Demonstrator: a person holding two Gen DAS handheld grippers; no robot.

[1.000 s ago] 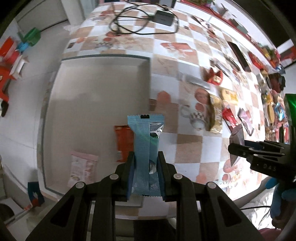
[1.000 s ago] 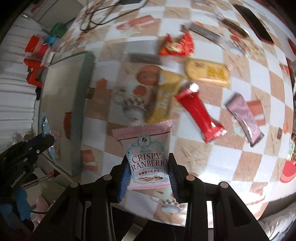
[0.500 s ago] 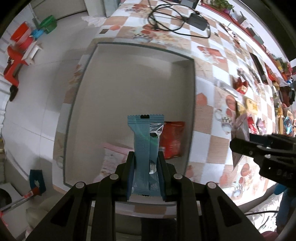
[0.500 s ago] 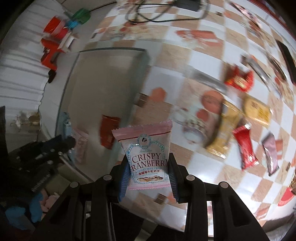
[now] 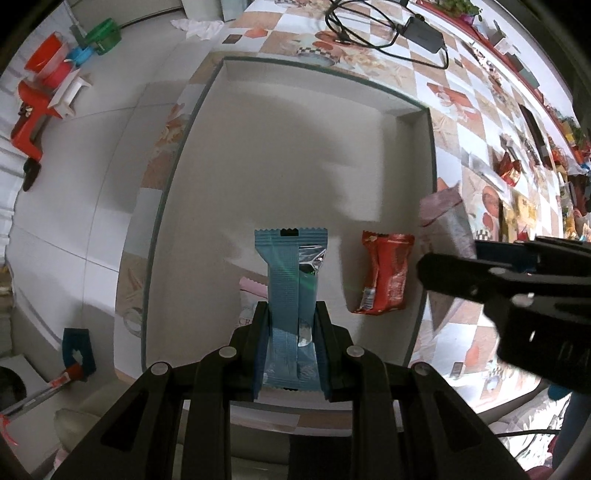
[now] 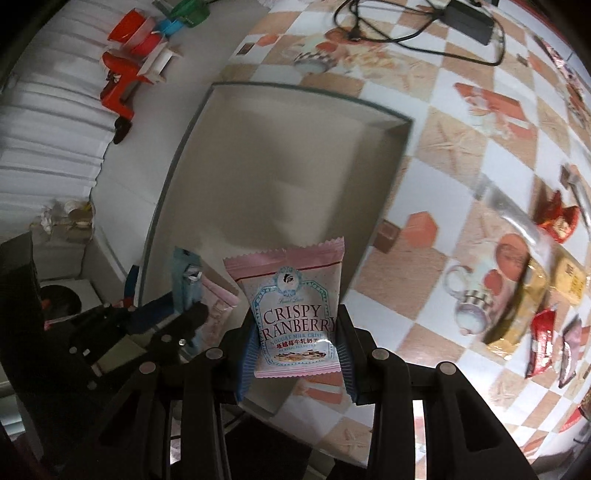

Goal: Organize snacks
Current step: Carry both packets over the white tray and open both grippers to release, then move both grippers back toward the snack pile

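Note:
My left gripper (image 5: 291,354) is shut on a long blue snack bar (image 5: 291,280), held upright over the near part of a shallow grey-white tray (image 5: 295,147). A red snack pack (image 5: 384,273) and a pink packet (image 5: 251,295) lie in the tray below it. My right gripper (image 6: 295,354) is shut on a pink "Crispy Cranberry" packet (image 6: 291,299), hanging above the tray's near right part (image 6: 280,155). The left gripper (image 6: 162,328) with its blue bar (image 6: 184,280) shows at the left of the right wrist view; the right gripper (image 5: 517,280) shows at the right of the left wrist view.
The tray sits on a checkered tablecloth (image 6: 461,155). Several loose snacks lie to the right, among them a red wrapper (image 6: 557,218), a yellow pack (image 6: 517,302) and a red bar (image 6: 539,332). A black cable and adapter (image 5: 406,26) lie beyond the tray. Red and green toys (image 5: 48,85) are on the floor.
Both grippers have travelled left from the tablecloth to above the tray, each keeping its snack. The right gripper has come closer to the left one. The loose snacks have slid to the right.

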